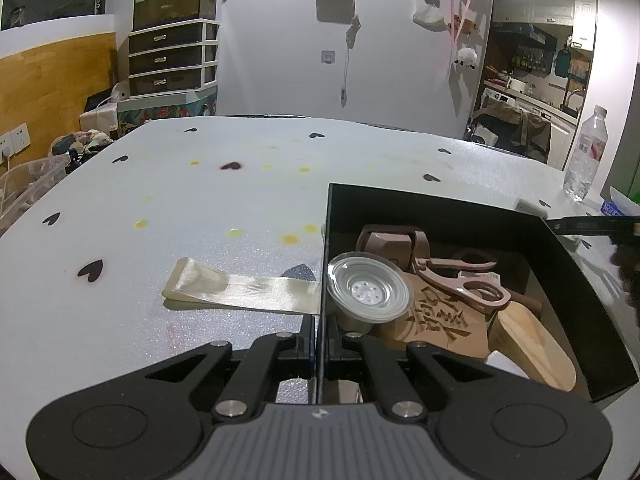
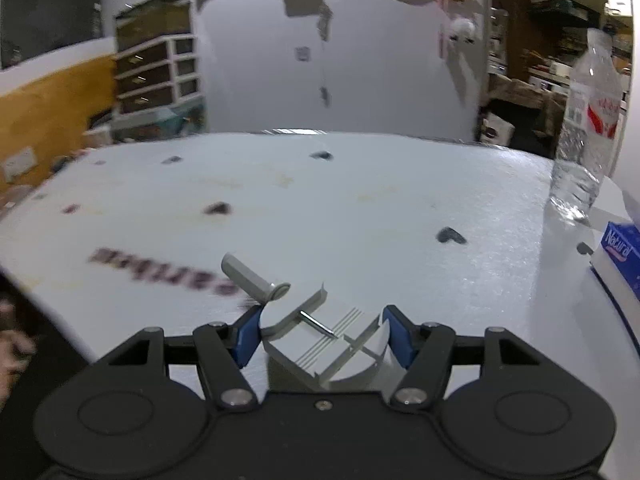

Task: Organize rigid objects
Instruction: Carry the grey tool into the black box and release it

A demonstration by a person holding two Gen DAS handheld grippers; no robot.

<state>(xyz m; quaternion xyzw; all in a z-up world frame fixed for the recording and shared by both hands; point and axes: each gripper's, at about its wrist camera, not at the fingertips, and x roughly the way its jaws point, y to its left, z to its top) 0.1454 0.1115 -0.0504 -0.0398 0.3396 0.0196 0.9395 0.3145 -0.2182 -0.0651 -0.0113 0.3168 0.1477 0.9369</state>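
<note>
My left tool (image 1: 318, 336) pinches the black box's (image 1: 440, 208) wall, lower right of frame. My right tool (image 2: 320, 330) grips a grey plastic piece (image 2: 316, 340), bottom centre, above the bench (image 2: 360, 208). Its odd shape could twist loose; the box might tip.

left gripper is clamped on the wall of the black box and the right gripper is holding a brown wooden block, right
Not quite. The left gripper is indeed shut on the near wall of the black box, but the right gripper holds a white plastic slicer-like tool with thin wires, not a brown wooden block, as the right wrist view shows.
</note>
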